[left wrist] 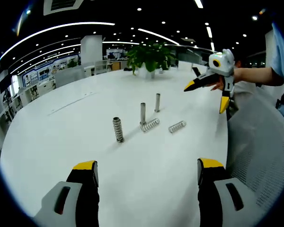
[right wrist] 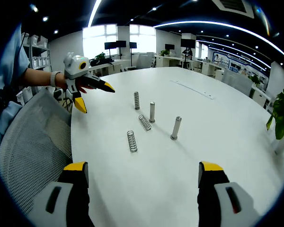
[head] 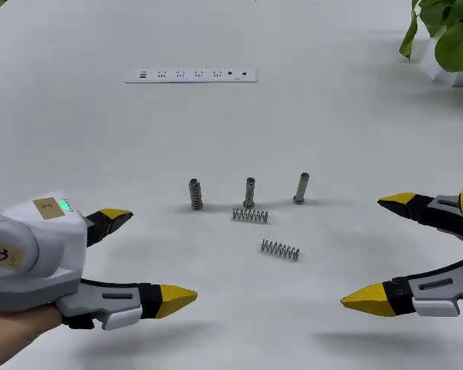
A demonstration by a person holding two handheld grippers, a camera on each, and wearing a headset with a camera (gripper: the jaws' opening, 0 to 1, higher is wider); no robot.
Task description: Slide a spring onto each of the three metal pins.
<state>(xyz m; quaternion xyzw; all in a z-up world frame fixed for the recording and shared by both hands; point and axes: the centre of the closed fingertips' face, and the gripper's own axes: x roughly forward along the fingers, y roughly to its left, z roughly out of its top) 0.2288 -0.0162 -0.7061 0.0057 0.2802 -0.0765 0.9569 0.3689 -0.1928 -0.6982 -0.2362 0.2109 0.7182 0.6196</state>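
Head view places the left hand-held gripper [head: 163, 254] over the left side of the white surface [head: 77, 139], toward its near edge, held by a hand [head: 11, 335]. Its two yellow-tipped jaws are spread wide apart and grasp nothing. The right hand-held gripper [head: 361, 252] is positioned opposite it, over the right side toward the near edge, and is likewise released, with nothing between its jaws. Both hand-held grippers are well apart from the parts. Three metal pins stand in a row around the middle of the surface, between the two hand-held grippers and slightly farther from the near edge. The left pin [head: 195, 194] carries a fitted spring [head: 194, 187] coiled around its shaft. The middle pin [head: 249, 193] and the right pin [head: 301, 188] are bare. One loose spring [head: 250, 215] lies flat just beside the base of the middle pin, on its near-edge side; whether it touches the pin cannot be told. A second loose spring [head: 280, 249] lies flat closer to the near edge, apart from the first and from all three pins. A white power strip [head: 190, 75] lies flat toward the far edge. A green plant [head: 444, 31] in a white pot stands at the far right corner.
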